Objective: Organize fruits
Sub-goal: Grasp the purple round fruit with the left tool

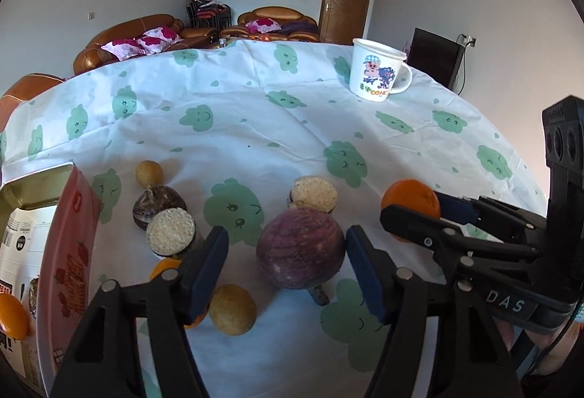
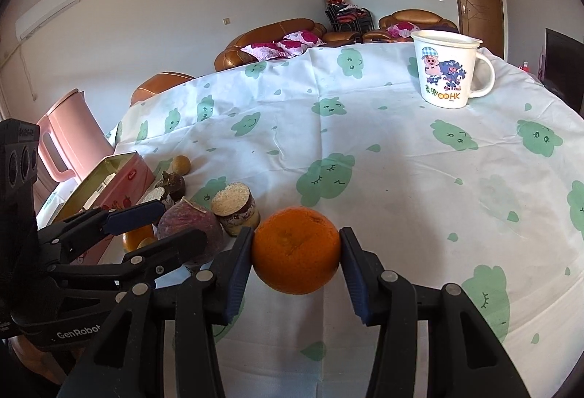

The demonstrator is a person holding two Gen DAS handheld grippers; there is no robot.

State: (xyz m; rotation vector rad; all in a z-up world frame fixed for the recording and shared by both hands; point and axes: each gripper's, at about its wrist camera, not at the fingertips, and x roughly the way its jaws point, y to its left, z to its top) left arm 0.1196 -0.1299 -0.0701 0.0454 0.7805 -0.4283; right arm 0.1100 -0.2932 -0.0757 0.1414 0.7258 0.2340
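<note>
While right gripper [image 2: 296, 257] pinches orange [image 2: 295, 244], left gripper [image 1: 286, 252] spread, purple fruit [image 1: 300, 248] centred between pads, untouched.

Orange [image 1: 166, 268] mostly hidden behind left claw [image 1: 286, 265]; tin [image 1: 73, 252] cut off.

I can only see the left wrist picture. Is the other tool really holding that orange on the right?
Observer: Yes. In the right wrist view, both pads of the right tool touch the orange, one on each side.
Child: Is anything hiding behind the pink tin?
Observer: A pink jug with a handle stands just beyond the pink tin.
</note>
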